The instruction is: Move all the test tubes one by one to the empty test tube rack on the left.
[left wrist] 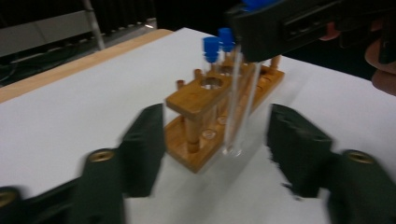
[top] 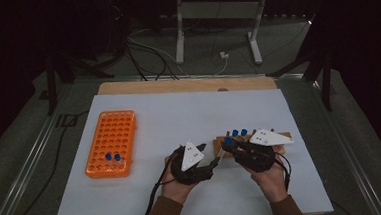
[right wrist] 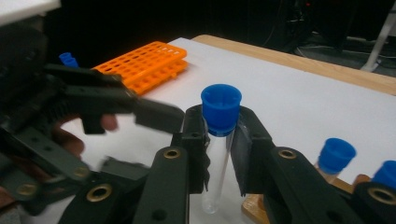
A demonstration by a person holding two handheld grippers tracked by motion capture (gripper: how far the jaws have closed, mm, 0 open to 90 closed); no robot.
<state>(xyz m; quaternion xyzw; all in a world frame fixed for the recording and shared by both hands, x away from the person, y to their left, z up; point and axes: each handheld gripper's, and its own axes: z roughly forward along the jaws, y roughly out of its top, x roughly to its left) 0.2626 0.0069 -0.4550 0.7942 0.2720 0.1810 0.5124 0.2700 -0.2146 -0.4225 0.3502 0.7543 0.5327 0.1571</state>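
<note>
My right gripper (right wrist: 219, 126) is shut on a clear test tube (right wrist: 215, 168) with a blue cap, held upright just off the near end of a wooden tube rack (top: 251, 145). The tube's bottom hangs a little above the white table. My left gripper (left wrist: 219, 154) stands open, its jaws on either side of the tube's (left wrist: 238, 107) lower end and apart from it. Two more blue-capped tubes (top: 239, 132) stand in the wooden rack. In the high view the left gripper (top: 213, 162) and the right gripper (top: 227, 146) meet at the rack's left end.
An orange tube rack (top: 111, 137) lies at the left of the white table (top: 179, 113), with two blue-capped tubes (top: 112, 156) in its near rows. Cables trail from both grippers toward the near edge. A wooden board edge (top: 187, 84) runs along the back.
</note>
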